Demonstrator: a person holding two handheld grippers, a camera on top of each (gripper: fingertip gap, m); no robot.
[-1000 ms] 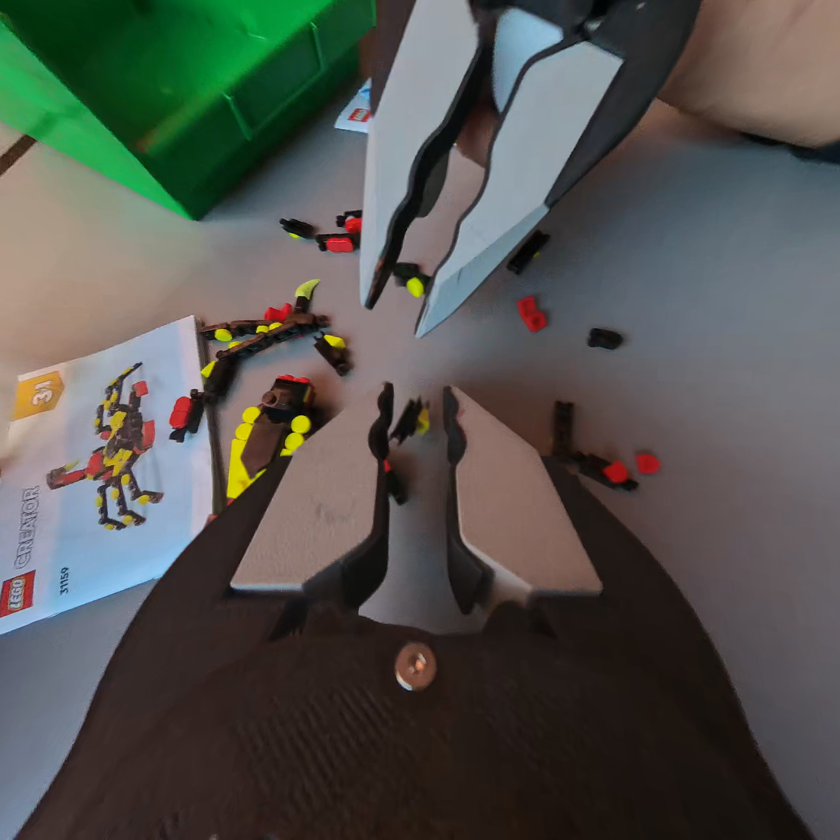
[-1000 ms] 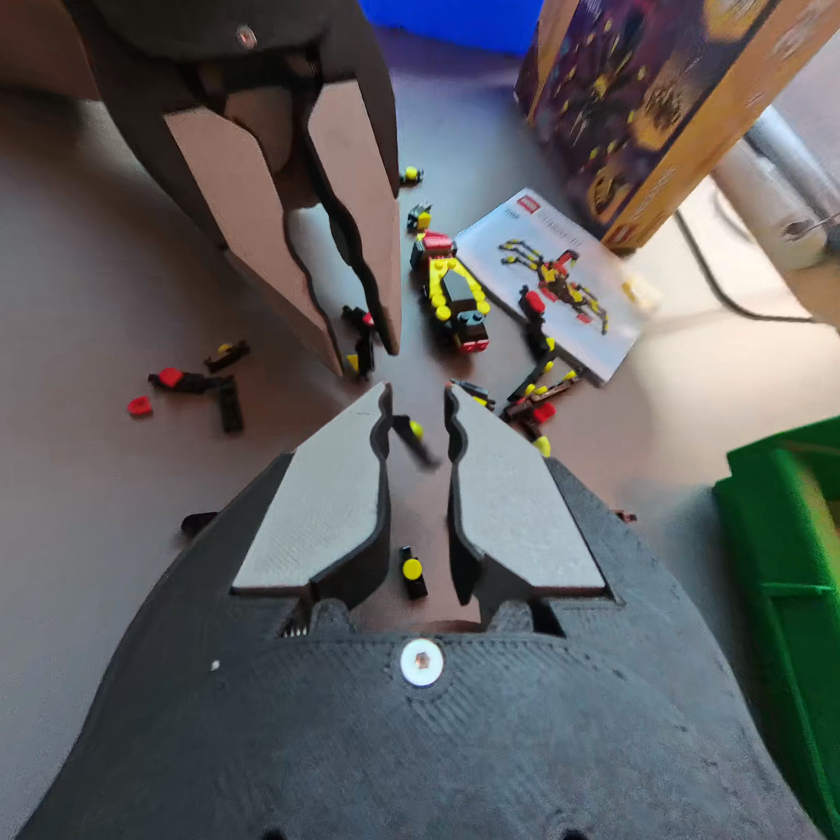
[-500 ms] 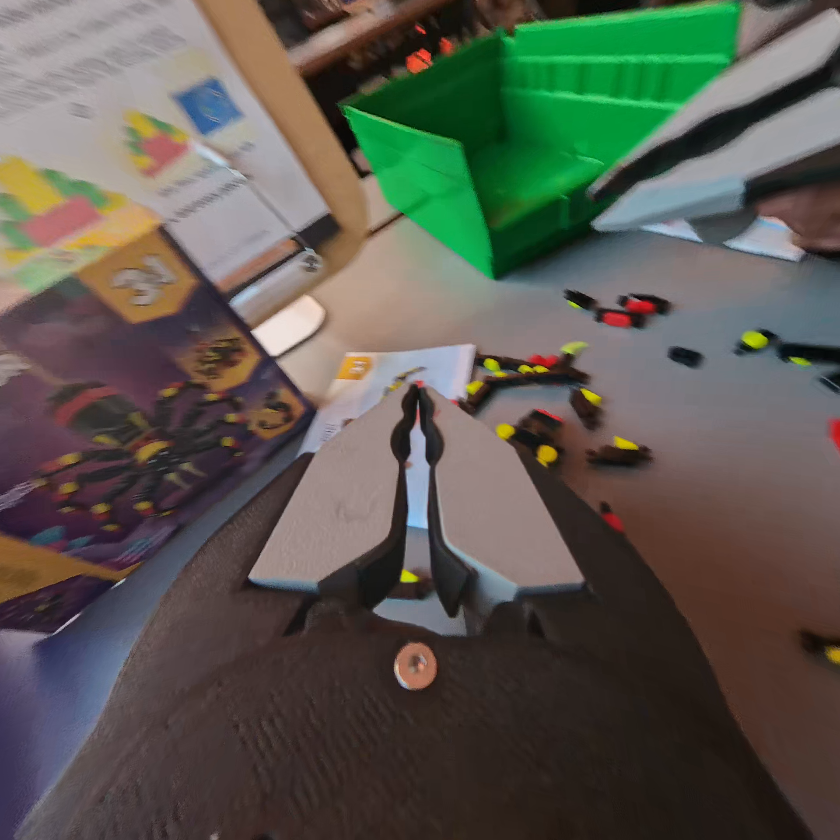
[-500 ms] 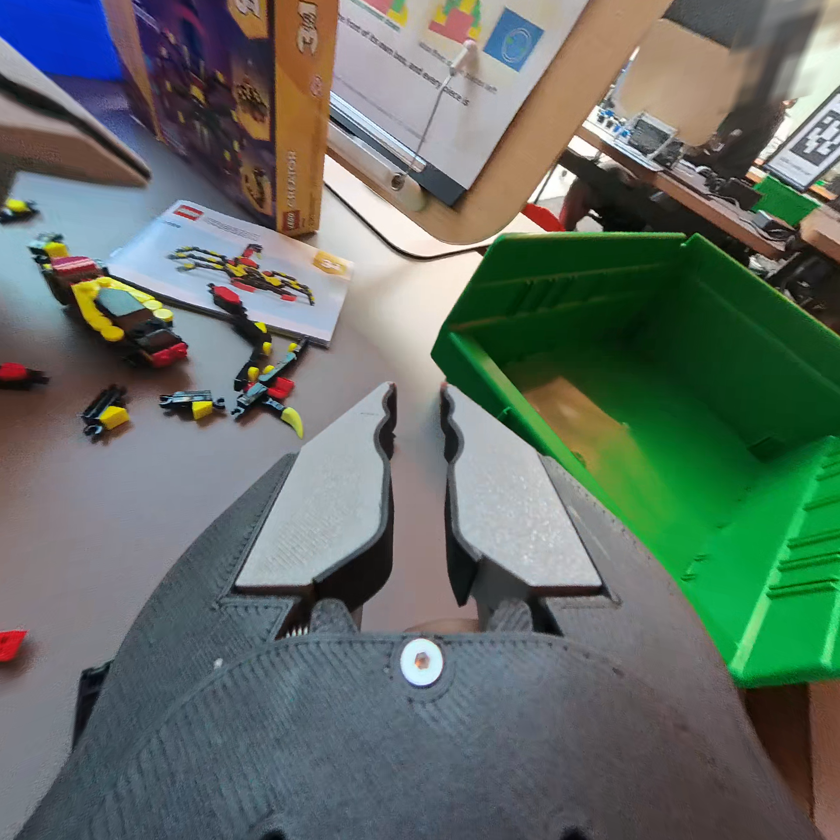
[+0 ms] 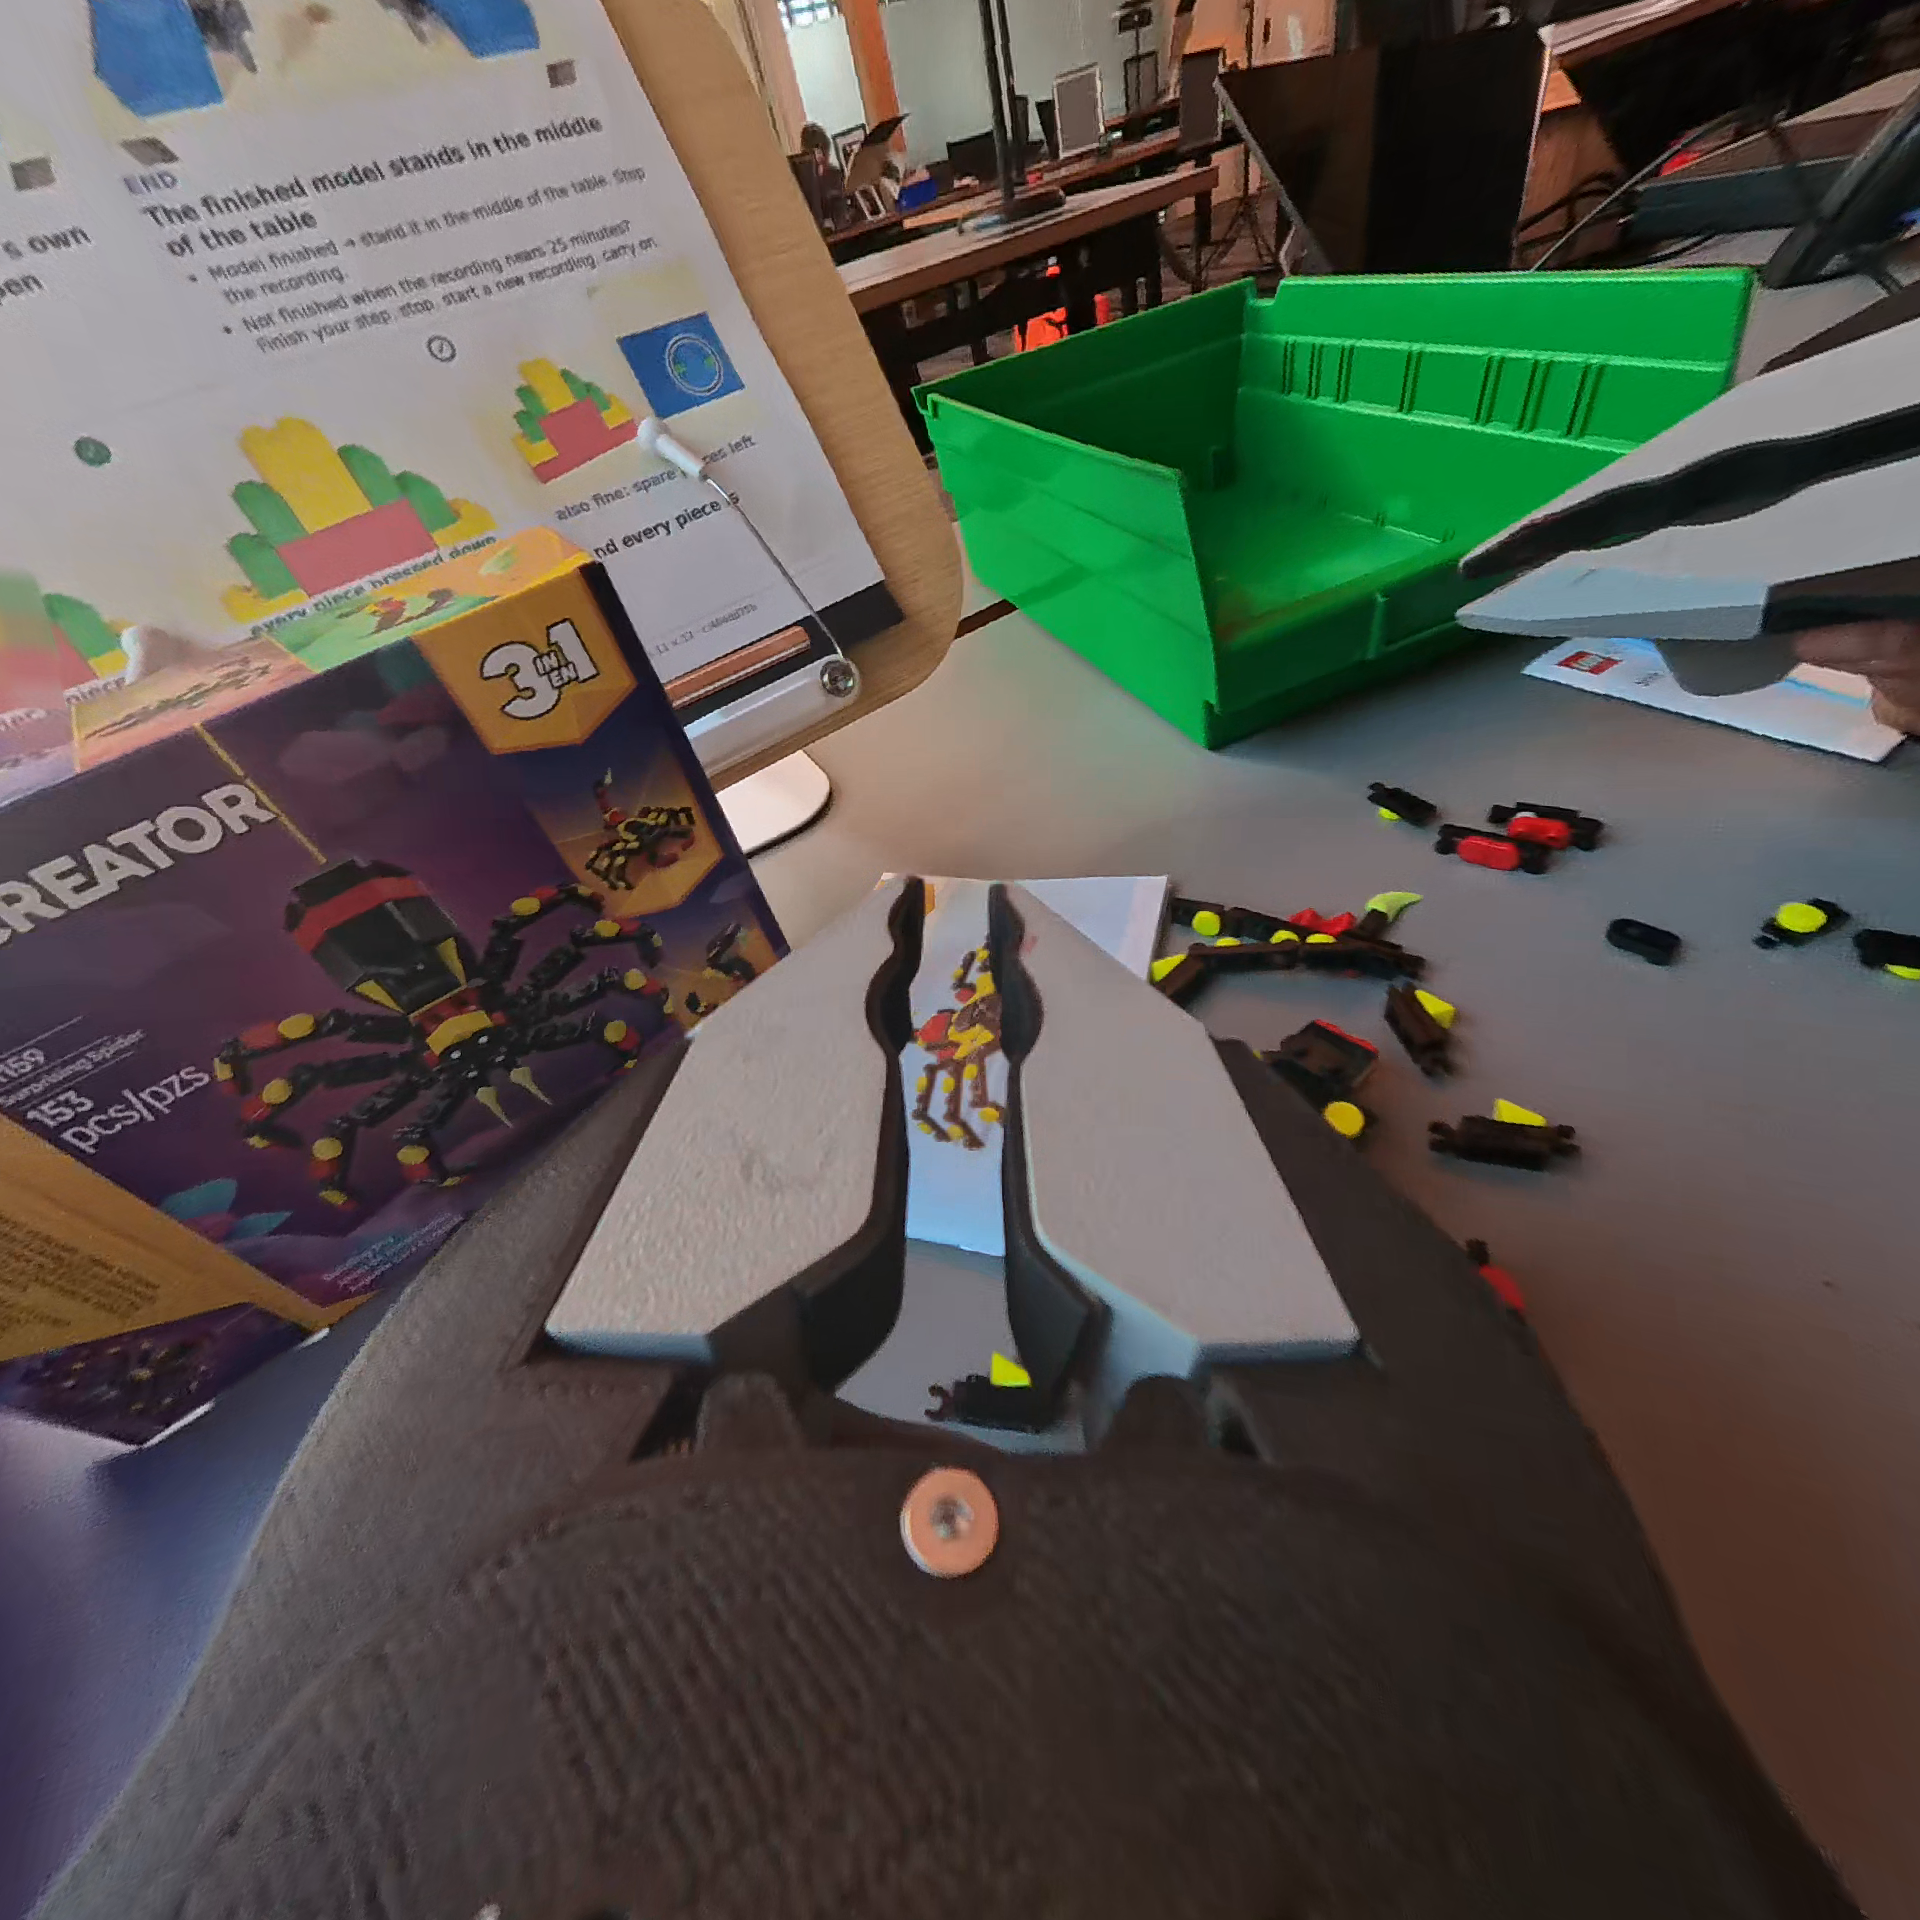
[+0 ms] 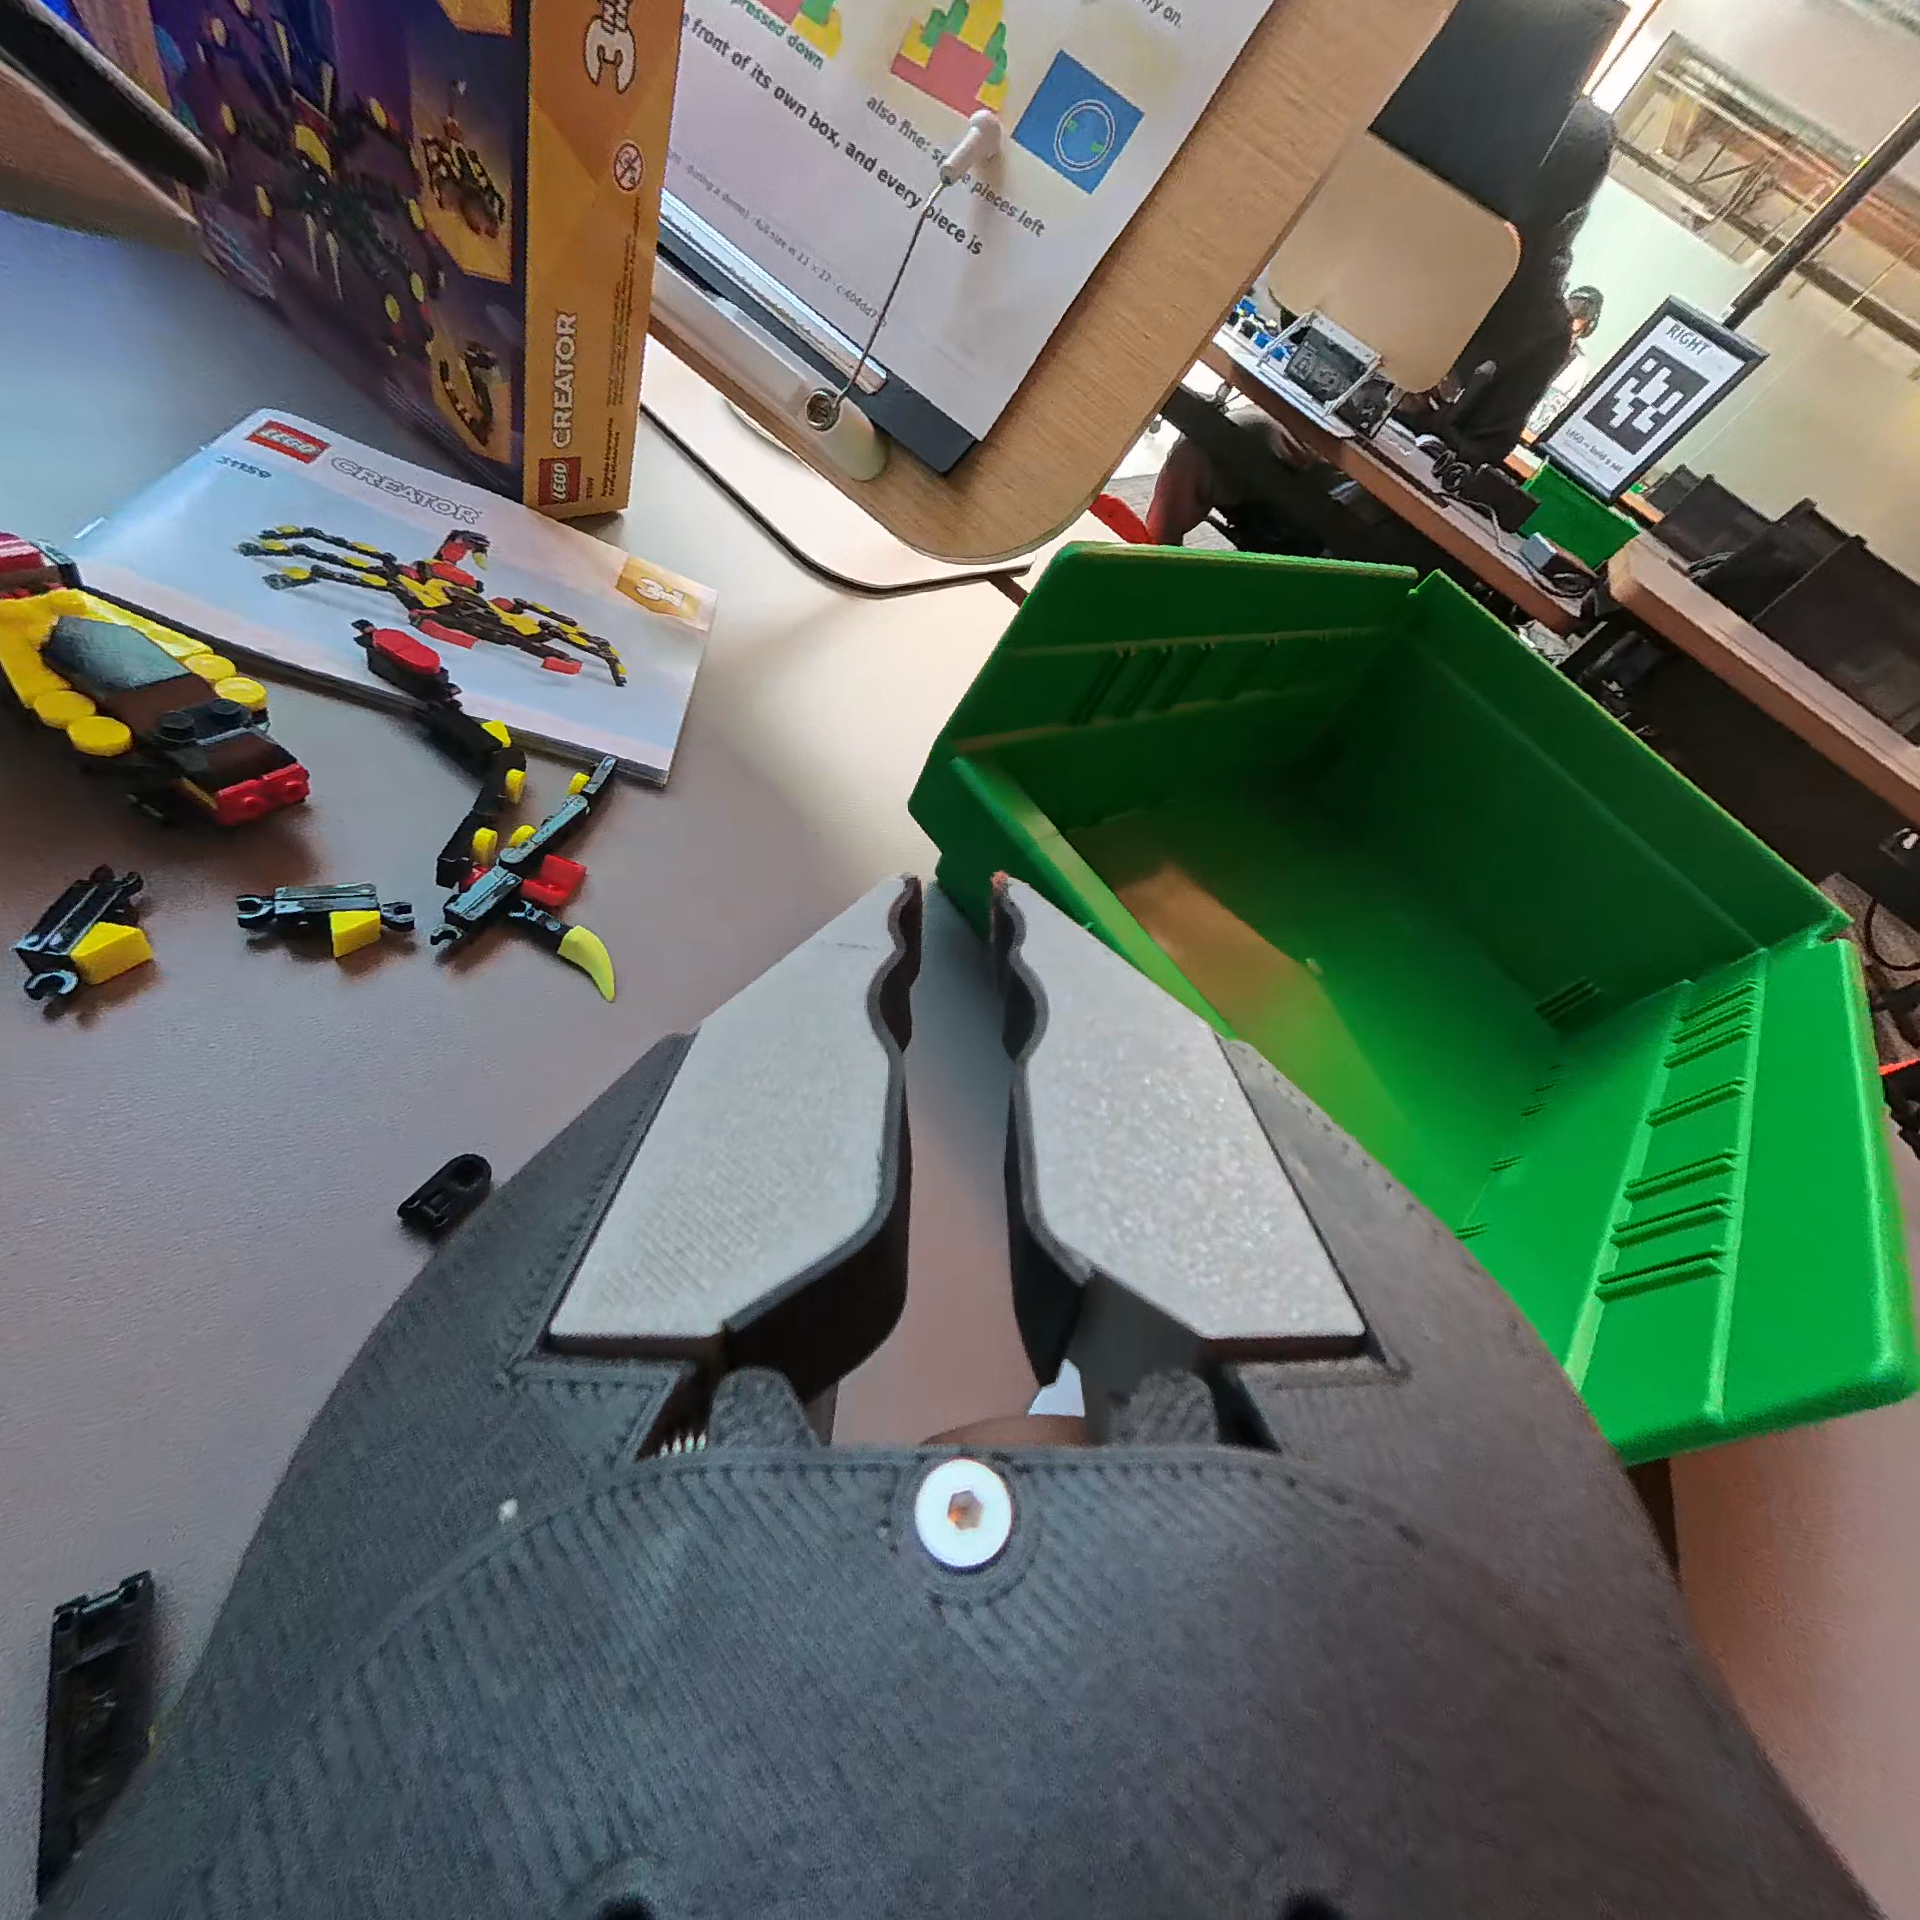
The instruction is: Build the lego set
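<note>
Left gripper (image 5: pixel 951 899) fingers apart above booklet (image 5: pixel 1091 914); nothing held.

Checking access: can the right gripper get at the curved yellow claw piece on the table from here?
Probably yes. The right gripper is open and holds nothing; the yellow claw piece lies just to its left on bare table, nothing between. The green bin sits to the other side.

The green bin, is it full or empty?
Empty: the green bin shows only its bare floor and walls in both views.
</note>
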